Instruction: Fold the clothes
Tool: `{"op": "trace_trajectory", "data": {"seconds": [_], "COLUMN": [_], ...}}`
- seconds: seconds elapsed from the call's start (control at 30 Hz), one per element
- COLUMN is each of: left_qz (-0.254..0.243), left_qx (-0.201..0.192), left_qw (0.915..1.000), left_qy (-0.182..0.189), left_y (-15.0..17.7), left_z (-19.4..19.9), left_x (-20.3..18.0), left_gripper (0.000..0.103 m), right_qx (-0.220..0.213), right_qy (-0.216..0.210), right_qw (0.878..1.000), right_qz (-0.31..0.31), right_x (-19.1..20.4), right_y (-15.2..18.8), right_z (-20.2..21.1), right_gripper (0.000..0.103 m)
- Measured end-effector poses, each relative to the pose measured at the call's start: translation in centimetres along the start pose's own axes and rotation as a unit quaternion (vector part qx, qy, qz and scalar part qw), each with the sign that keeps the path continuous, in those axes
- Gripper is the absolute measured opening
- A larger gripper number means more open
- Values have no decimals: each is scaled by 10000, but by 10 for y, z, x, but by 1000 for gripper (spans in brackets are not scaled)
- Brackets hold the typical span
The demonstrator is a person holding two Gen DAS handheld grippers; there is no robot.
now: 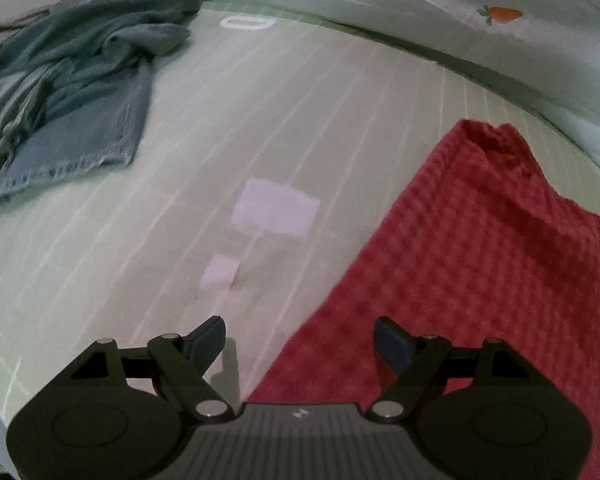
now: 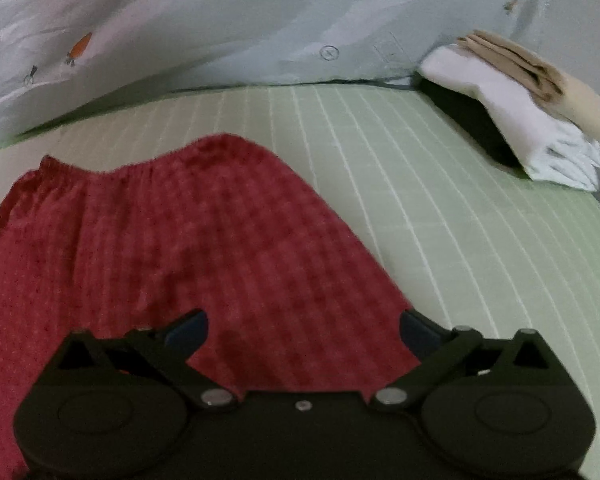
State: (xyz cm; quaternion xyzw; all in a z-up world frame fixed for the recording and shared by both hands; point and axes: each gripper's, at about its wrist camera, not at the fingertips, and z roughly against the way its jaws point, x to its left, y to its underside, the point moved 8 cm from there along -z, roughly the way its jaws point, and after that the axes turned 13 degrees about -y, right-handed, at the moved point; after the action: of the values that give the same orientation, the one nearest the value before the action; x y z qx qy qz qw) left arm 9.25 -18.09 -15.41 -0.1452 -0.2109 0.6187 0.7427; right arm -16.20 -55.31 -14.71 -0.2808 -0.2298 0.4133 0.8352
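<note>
- Two grippers sit at the bottom of their views, both spread wide and holding nothing: the left gripper [image 1: 300,338] has one finger over the sheet and one over red cloth, and the right gripper [image 2: 304,330] hangs above the red cloth.
- Just beyond them lies the red garment [image 2: 172,248], a waffle-textured piece spread flat on the green striped sheet [image 2: 440,208]; its gathered waistband runs across the middle left of the right wrist view.
- In the left wrist view the red garment [image 1: 480,248] fills the lower right and is cut off by the frame edge and the gripper body, so its full shape cannot be made out.
- Farther off, upper left in the left view, a crumpled blue-grey garment [image 1: 72,92] lies in a heap, partly out of frame.
- Upper right in the right view, a folded stack [image 2: 528,112] of beige, white and black pieces rests by the pale carrot-print bedding [image 2: 220,28].
</note>
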Motion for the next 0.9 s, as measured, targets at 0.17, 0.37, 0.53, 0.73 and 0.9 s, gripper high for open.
{"op": "trace_trajectory", "data": {"seconds": [0.17,0.37,0.53,0.73,0.9], "left_qz": [-111,-213,-129,380,382], "left_qx": [-69,-170,-313,-403,-696], "left_qw": [9998,9990,9979,9941,9896], "left_qy": [166,354,560,938,1196], "left_y": [16,32,30,22,17], "left_z": [5,10,11,28,64], "left_x": [0,-1,2,0,-37], "left_gripper": [80,67,7,2,2], "right_qx": [-194,-404,-492,-397,-439], "right_qy": [109,414,516,470,360], "right_qw": [9992,9971,9956,9953,9953], "right_qz": [-328,-489,-609,-753,-790], "right_x": [-6,-8,-7,-9,-25], "right_y": [18,36,54,73,71], "right_z": [24,54,71,73,75], "right_gripper": [103,103,103,103,103]}}
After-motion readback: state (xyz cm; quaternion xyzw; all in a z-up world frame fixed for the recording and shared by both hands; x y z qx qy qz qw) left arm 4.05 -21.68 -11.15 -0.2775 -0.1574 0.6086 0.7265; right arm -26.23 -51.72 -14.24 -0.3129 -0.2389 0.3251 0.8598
